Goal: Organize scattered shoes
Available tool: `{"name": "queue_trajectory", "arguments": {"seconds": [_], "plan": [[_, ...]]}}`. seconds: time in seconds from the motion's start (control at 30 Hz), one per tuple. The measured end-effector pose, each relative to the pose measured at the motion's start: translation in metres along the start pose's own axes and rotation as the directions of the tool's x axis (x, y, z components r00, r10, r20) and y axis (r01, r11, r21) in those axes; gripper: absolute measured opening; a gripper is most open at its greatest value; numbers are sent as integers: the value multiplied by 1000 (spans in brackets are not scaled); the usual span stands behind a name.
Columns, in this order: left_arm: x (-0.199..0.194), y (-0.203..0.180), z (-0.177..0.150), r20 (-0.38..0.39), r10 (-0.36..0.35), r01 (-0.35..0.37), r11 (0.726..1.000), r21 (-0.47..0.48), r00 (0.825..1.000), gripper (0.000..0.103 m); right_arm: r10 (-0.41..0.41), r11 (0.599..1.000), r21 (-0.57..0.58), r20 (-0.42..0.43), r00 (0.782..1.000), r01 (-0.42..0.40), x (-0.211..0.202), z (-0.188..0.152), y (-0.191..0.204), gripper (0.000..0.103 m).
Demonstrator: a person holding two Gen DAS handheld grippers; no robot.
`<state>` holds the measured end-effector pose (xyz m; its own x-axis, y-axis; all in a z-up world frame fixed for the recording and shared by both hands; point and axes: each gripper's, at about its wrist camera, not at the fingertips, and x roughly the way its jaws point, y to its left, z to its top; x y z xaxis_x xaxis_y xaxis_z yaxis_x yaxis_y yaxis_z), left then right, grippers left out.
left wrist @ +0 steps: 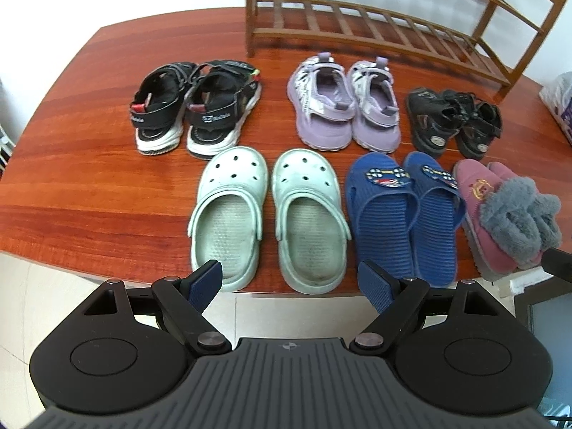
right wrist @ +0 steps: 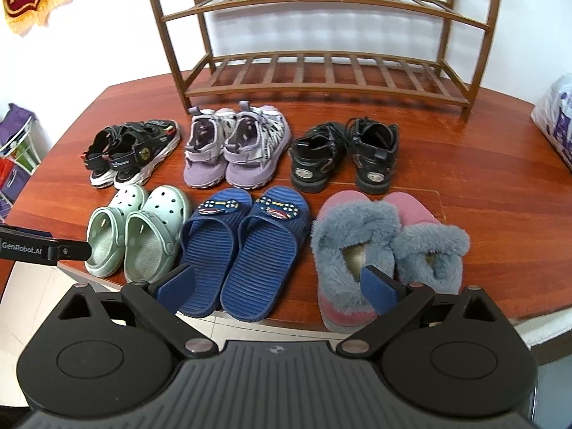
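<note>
Six pairs stand matched in two rows on the table: black sandals, lilac sneakers, black shoes far; mint clogs, blue slides, furry slippers near. Rack shelves bare. Fits pairs sorted with racking left, or shelves just emptied. Left gripper and right gripper both spread, empty.

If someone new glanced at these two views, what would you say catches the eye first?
Six pairs of shoes in two rows on the red-brown table stand out, especially the fluffy grey-and-pink slippers at front right and the blue slides beside them. Behind stands an empty wooden shoe rack. The left gripper and the right gripper hover open at the near edge.
</note>
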<state>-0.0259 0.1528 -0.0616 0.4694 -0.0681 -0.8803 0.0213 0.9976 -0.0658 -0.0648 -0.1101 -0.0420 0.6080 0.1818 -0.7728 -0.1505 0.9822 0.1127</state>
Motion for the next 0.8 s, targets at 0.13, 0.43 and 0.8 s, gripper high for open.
{"name": "queue_trajectory", "arguments": {"seconds": [0.13, 0.43, 0.8], "plan": [[3, 6, -1, 4, 32, -32, 999, -25, 999, 84, 29, 999, -32, 4, 1000, -29, 4, 3, 2, 100], [10, 28, -4, 12, 92, -92, 994, -56, 996, 84, 90, 993, -83, -3, 996, -89, 19, 12, 8, 99], [41, 70, 5, 5, 75, -75, 997, -24, 997, 83, 105, 993, -46, -29, 994, -106, 56, 17, 37, 93]]}}
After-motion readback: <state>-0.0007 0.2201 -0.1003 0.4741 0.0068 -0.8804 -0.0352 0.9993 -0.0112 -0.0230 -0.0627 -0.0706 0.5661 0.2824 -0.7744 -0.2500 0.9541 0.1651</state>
